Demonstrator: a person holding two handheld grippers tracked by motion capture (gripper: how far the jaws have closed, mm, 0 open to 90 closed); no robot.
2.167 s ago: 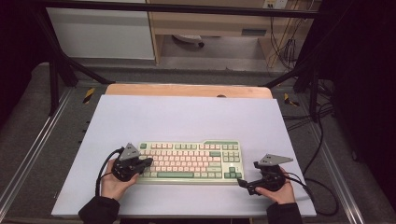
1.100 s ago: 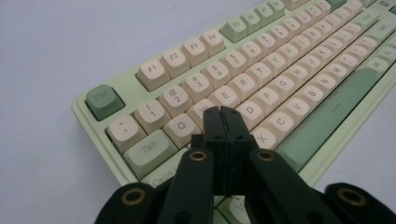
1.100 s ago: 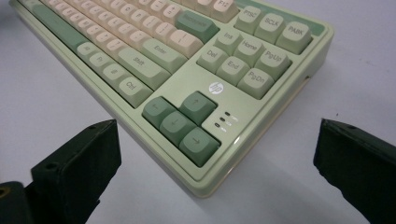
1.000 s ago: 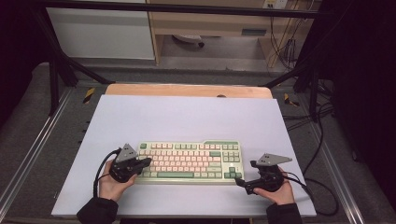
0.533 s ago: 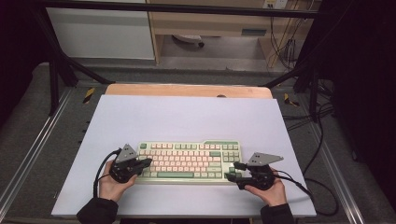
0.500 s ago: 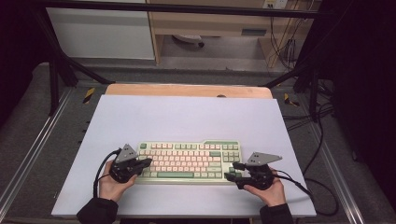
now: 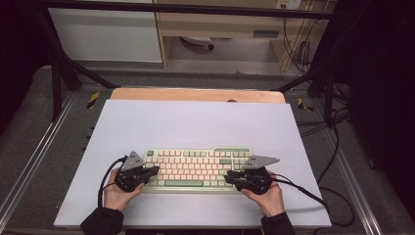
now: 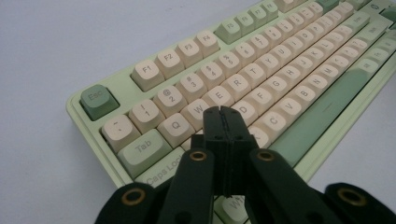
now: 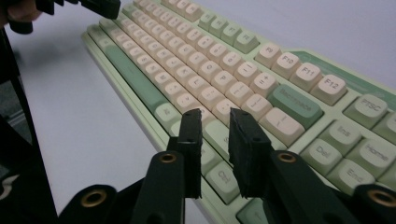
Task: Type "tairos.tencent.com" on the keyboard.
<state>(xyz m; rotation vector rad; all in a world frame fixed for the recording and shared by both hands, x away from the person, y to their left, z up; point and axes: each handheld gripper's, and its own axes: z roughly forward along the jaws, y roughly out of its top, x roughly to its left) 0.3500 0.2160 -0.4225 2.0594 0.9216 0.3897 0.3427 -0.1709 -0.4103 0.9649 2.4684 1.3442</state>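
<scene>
**Two grippers over the keyboard**

The left black two-jaw gripper [image 8: 223, 112] has its jaws pressed together. Its tip hangs over the letter keys at the left end of the pale green keyboard with cream keys [image 7: 195, 167]. The right black two-jaw gripper [image 9: 215, 116] has its jaws a little apart, with nothing between them. It is over the keyboard's right end, near the Ctrl key. The keyboard lies flat on the white table top [image 7: 195, 122], close to the near edge.
</scene>
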